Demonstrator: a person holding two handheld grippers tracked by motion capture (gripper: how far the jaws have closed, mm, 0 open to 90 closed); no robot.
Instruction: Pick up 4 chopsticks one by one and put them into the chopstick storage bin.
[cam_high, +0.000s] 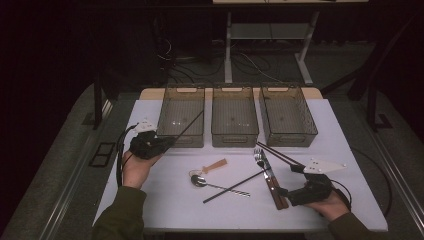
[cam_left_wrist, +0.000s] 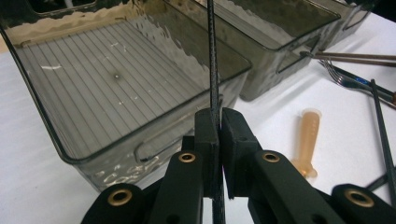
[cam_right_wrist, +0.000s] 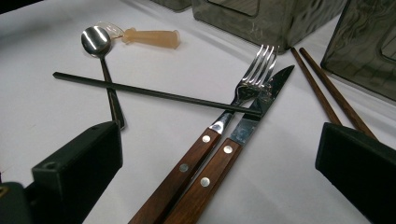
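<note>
- I am holding a thin black chopstick (cam_left_wrist: 213, 70) pinched between the jaws of my left gripper (cam_left_wrist: 219, 135); its far end is slanting up over the left bin (cam_high: 181, 116), so this piece is on its way in but not dropped yet.
- My right gripper (cam_right_wrist: 219, 158) is standing with its jaws wide apart, gripping nothing, hovering low over the wooden handles of the fork (cam_right_wrist: 224, 121) and the knife (cam_right_wrist: 247, 126).
- All three smoky plastic bins are looking bare inside: the left one, the middle bin (cam_high: 235, 117) and the right bin (cam_high: 287, 115). So I am judging the sorting as barely begun.
- What is waiting on the table: the second black chopstick (cam_high: 235, 186) lying across the fork and knife, a metal spoon (cam_high: 210, 184), a small tan-handled spoon (cam_high: 212, 166), and a brown chopstick pair (cam_high: 277, 152) beside the right bin.
- The work surface is a white table (cam_high: 165, 205), with a wooden edge showing behind the bins.
- The room around is sitting dark; cables and the legs of another desk (cam_high: 227, 50) are showing on the grey floor beyond.
</note>
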